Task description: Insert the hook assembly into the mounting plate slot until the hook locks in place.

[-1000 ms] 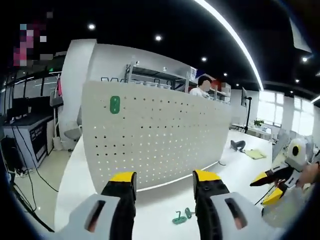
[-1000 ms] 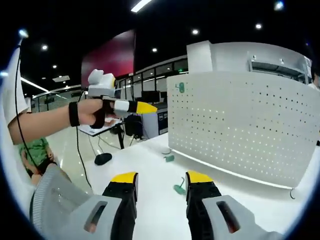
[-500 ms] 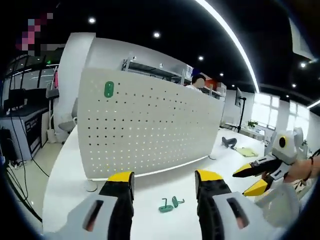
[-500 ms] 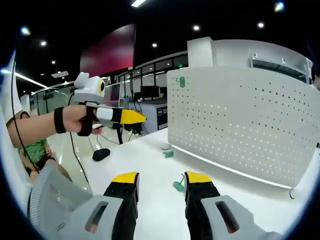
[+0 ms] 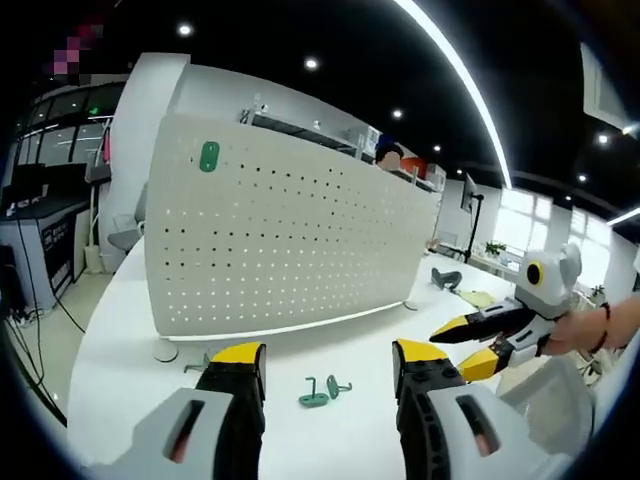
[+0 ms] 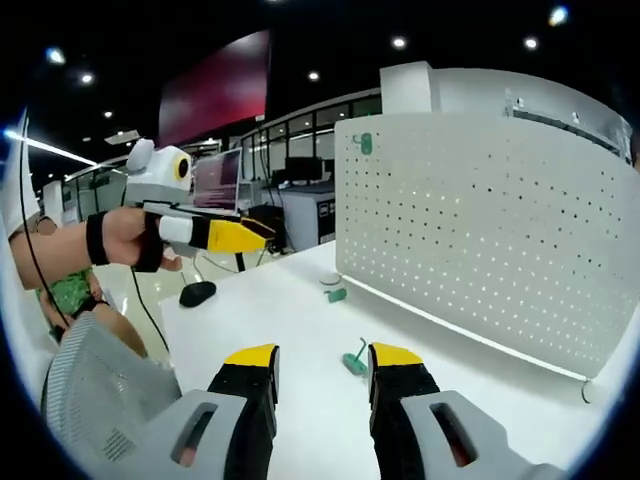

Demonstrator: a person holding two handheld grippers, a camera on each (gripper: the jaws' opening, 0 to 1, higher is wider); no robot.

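One pegboard [image 5: 280,240] is seen standing on one white table [image 5: 120,370]. One green plate [image 5: 209,156] is mounted near the pegboard's top corner. Two green hooks [image 5: 322,391] are counted lying together on the table in the left gripper view; in the right gripper view one hook [image 6: 353,361] is seen by the jaws and one further small green piece [image 6: 336,295] at the pegboard's foot. Two grippers are counted: the left gripper [image 5: 328,362] and the right gripper [image 6: 321,357]. One dark mouse-like object [image 6: 197,293] is seen.
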